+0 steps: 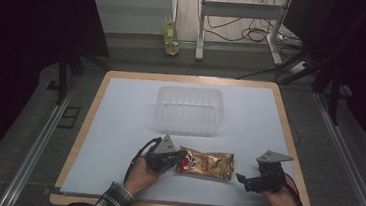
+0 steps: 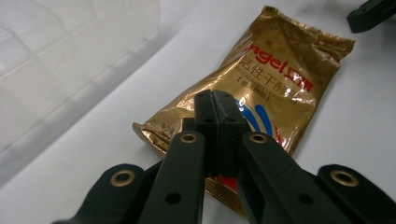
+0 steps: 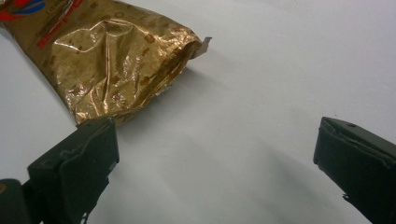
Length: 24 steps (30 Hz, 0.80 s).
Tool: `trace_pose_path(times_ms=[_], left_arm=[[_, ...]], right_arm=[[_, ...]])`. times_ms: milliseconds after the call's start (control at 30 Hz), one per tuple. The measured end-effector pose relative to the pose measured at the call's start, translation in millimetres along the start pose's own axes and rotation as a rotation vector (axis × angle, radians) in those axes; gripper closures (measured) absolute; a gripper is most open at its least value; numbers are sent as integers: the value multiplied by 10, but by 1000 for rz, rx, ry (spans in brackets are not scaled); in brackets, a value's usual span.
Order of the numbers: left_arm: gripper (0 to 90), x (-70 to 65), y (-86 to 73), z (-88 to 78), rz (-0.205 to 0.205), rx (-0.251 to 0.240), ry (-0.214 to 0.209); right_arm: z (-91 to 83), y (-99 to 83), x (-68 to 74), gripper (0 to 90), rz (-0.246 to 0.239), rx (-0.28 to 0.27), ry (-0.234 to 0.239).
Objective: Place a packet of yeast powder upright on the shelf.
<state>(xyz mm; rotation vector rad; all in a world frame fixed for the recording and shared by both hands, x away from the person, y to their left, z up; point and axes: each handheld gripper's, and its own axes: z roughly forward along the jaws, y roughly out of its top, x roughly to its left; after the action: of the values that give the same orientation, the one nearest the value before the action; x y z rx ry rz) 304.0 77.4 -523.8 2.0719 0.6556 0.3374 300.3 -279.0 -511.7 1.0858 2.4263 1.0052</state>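
Right, starting at the left: left hand [image 1: 140, 173] low at the near edge of the table [image 1: 118, 127], wrapped round the left gripper [image 1: 181, 156]. Pointing rightward across the white sheet, grey plate on top, cable looping back toward the sleeve. Jaws pressed flat together in the left gripper view [image 2: 217, 100], no gap between the pads. Tips right at the pouch [image 1: 208, 164], over its near, left end. Cannot tell whether any foil is pinched between them.

Further back, mid-table: clear bin [image 1: 189, 111], upright, well apart from both grippers. Seen again as a pale ribbed wall [image 2: 56, 60] at the left of the left gripper view.

Centre now: gold foil pouch, lying flat on the sheet, long side running left to right, between the two grippers. Red lettering and blue marks on its face [image 2: 280, 79]. Crinkled far end with a sealed flap in the right gripper view [image 3: 112, 56].

On to the right: right gripper [image 1: 242, 179] near the pouch's right end, apart from it, aimed leftward. Jaws wide apart [image 3: 215, 144], bare sheet between them, pouch just beyond the left jaw. Gripping nothing. Behind it, right hand [image 1: 283, 199] at the table's near right corner.
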Motion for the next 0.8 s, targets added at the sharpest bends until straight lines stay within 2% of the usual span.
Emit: trace_pose_path(times_ms=[133,200,267,433,533,700,767,800], left_arm=[[892,-3,-26,105,5,44,3],[894,6,-51,132,4,39,8],[896,5,-75,147,27,58,38],[898,5,-98,167,36,90,69],[898,7,-124,180,44,135,92],[898,-2,-128,176,51,142,97],[899,-2,-129,174,47,144,96],[898,-2,-129,174,47,144,96]], right_arm=[[9,9,16,2,-9,3,4],[12,12,19,2,-14,2,7],[16,14,22,2,-15,7,3],[24,19,24,2,-15,5,17],[30,35,47,2,-14,0,37],[54,60,72,4,-10,-2,69],[87,87,116,6,-11,3,105],[87,87,116,6,-11,3,105]])
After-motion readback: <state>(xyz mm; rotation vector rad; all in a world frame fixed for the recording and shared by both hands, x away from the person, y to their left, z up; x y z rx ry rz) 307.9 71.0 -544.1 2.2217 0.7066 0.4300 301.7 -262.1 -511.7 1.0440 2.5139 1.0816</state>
